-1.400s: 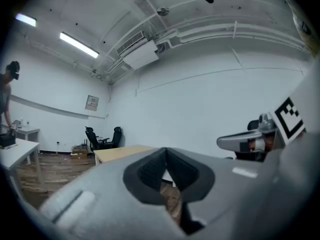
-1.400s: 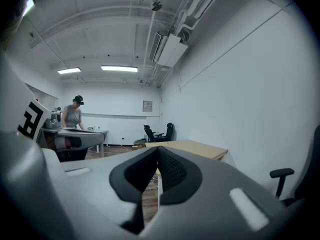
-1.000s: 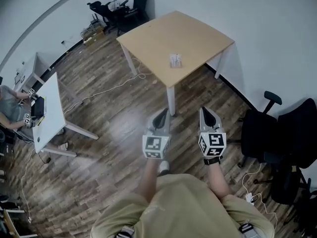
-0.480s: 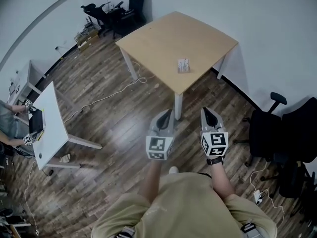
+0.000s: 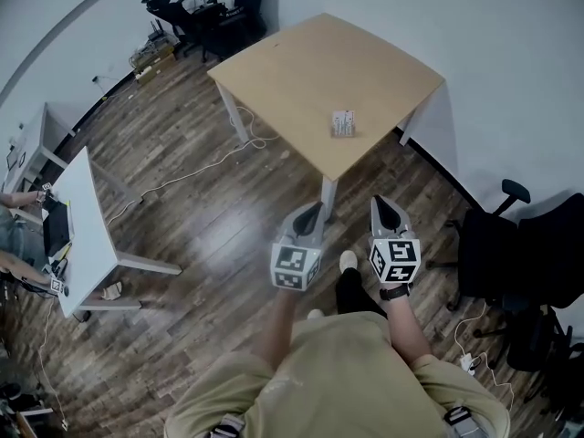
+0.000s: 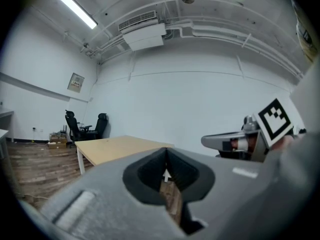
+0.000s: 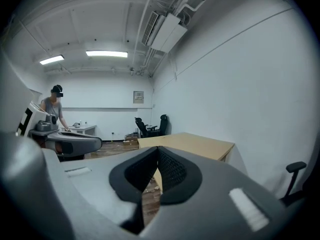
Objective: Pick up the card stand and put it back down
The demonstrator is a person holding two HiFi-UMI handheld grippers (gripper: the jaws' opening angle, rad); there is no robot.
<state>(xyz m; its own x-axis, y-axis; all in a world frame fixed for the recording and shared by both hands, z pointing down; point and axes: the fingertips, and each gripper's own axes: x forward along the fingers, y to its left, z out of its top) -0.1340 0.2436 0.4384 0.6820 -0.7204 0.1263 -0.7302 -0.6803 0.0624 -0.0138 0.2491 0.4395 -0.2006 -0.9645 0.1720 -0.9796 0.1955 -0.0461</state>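
Observation:
The card stand (image 5: 343, 123), a small white upright holder, stands near the front right edge of the light wooden table (image 5: 301, 62) in the head view. Both grippers are held over the wooden floor, short of the table's near corner. My left gripper (image 5: 314, 211) is shut with nothing in it, its tips meeting in the left gripper view (image 6: 166, 151). My right gripper (image 5: 379, 204) is likewise shut and empty, its tips together in the right gripper view (image 7: 158, 150). Both point at the table (image 6: 117, 146) (image 7: 200, 143). Each gripper shows in the other's view.
Black office chairs (image 5: 520, 245) stand at the right by the white wall. A white desk (image 5: 82, 213) sits at the left, with a person's arm (image 5: 14, 199) beside it. More chairs (image 5: 196, 12) are at the back. A cable (image 5: 196, 167) runs over the floor. Another person (image 7: 54, 109) stands far off.
The table and card stand have come nearer and lower in the head view as the person walked toward them. Both grippers stay shut and side by side in front.

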